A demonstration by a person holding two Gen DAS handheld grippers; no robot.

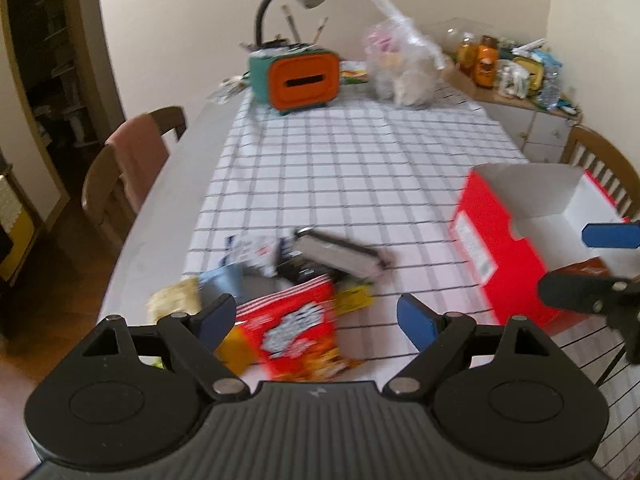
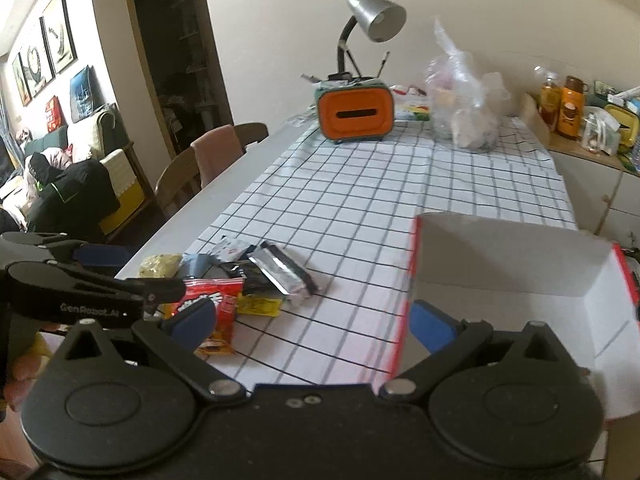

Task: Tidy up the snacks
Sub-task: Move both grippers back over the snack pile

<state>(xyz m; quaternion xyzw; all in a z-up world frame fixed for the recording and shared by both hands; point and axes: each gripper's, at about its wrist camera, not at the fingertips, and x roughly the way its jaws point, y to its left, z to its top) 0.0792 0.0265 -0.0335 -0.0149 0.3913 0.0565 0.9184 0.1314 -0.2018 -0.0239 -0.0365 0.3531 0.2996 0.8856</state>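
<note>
Both tongs gape empty: left tongs over crinkly foil snack packets, right tongs at the red cardboard box's rim.

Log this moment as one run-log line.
left gripper: open, empty | right gripper: open, empty | red cardboard box: open | snack packets: on checked tablecloth

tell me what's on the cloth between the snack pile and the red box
Nothing: between the snack pile and the red box only bare checked tablecloth shows. The right wrist view shows it most clearly; the left wrist view agrees.
</note>
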